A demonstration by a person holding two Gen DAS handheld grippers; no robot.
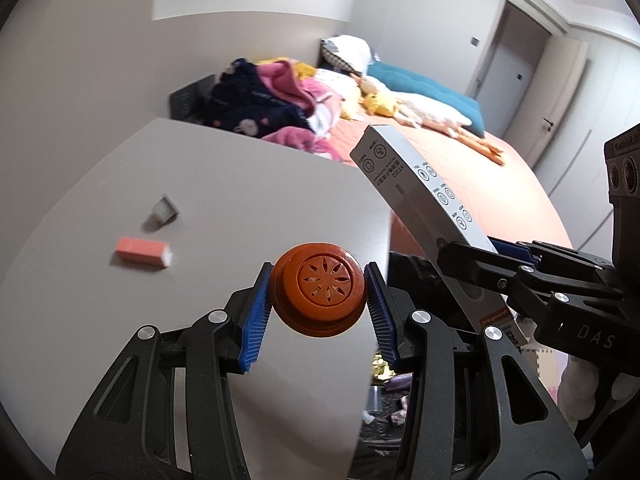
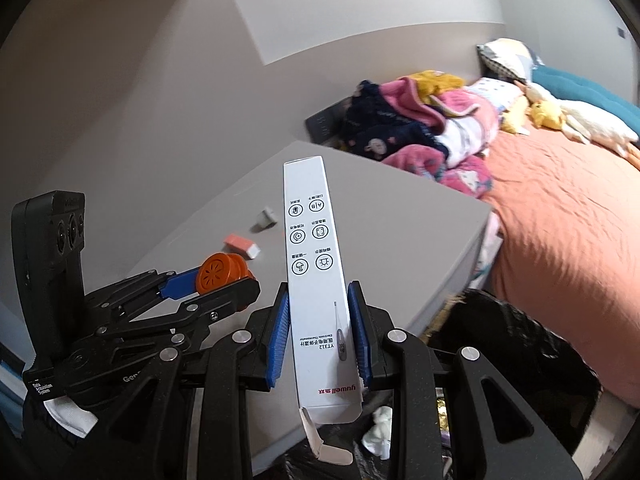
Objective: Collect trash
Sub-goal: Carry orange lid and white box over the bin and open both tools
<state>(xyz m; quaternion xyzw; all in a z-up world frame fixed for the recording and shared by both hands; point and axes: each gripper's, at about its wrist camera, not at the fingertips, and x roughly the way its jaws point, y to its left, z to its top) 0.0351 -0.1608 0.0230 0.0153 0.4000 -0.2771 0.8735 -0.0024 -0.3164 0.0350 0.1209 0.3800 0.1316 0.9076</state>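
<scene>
1. Left tongs [image 1: 319, 300]: blue pads clamped on an orange round cap [image 1: 318, 289] with a flower-shaped vent pattern on its face. Cap is held above the near edge of the grey desk [image 1: 248, 184], clear of the surface.
2. Right tongs [image 2: 319, 334]: closed on a long white thermometer box [image 2: 314, 264], gripped on its two long sides near the lower third. Box points toward 12 o'clock in the right wrist view; its bottom flap hangs open at 6 o'clock.
3. In the left wrist view the right tongs [image 1: 472, 258] enter from 3 o'clock, with the box tilted up toward 11 o'clock.
4. Dark trash bag [image 2: 516, 344] sits at 4 o'clock below the desk edge; scraps show on the floor beneath the tongs.
5. On the desk, farther out: a small pink carton [image 1: 144, 252] lying flat at 9 o'clock of the cap, and a small grey piece [image 1: 163, 209] just beyond it, apart from it.
6. Beyond the desk: a bed [image 2: 560, 216] with an orange sheet, a clothes pile [image 2: 420, 124], plush toys, and a teal cushion at 2 o'clock.
</scene>
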